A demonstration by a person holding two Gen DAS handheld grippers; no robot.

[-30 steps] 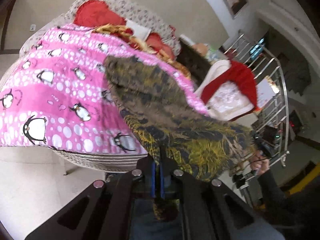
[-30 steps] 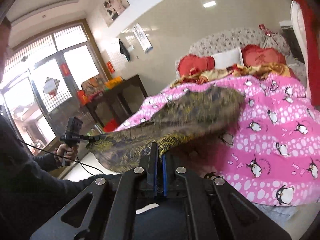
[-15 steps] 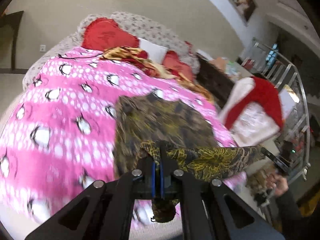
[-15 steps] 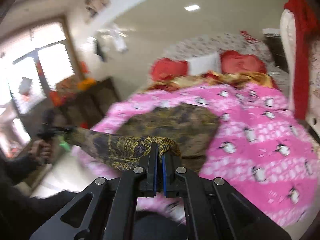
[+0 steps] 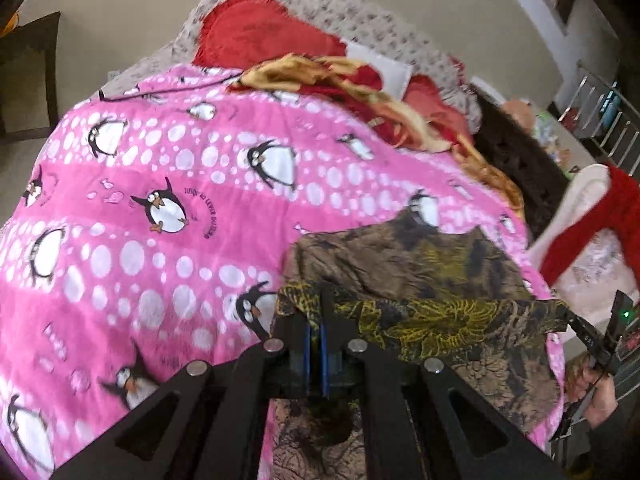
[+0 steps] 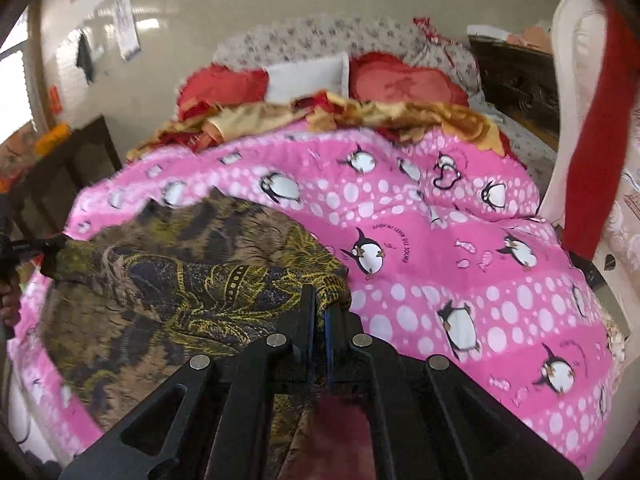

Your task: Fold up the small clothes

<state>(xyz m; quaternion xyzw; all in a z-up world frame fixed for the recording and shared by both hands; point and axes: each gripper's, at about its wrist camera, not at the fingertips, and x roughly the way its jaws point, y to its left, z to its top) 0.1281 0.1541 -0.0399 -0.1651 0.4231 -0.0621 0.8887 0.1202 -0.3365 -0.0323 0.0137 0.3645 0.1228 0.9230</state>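
A dark olive and yellow patterned garment [image 5: 432,280] lies on the pink penguin blanket [image 5: 160,208], its near edge lifted and doubled over the rest. My left gripper [image 5: 316,308] is shut on one corner of that edge. My right gripper [image 6: 318,304] is shut on the other corner of the garment [image 6: 180,272]. The held edge stretches between the two grippers. In the left wrist view the right gripper [image 5: 600,340] shows at the far right; in the right wrist view the left gripper [image 6: 36,246] shows at the far left.
Red pillows [image 6: 404,80] and a gold and red cloth [image 6: 380,114] lie at the head of the bed [image 6: 300,40]. A white chair with a red cover [image 6: 592,128] stands to the right. A dark cabinet [image 6: 60,168] stands to the left. A metal railing [image 5: 600,108] is beyond.
Both grippers have carried the garment's held edge forward over the bed, from hanging off the near side to lying doubled over the rest of the garment. Both stayed shut.
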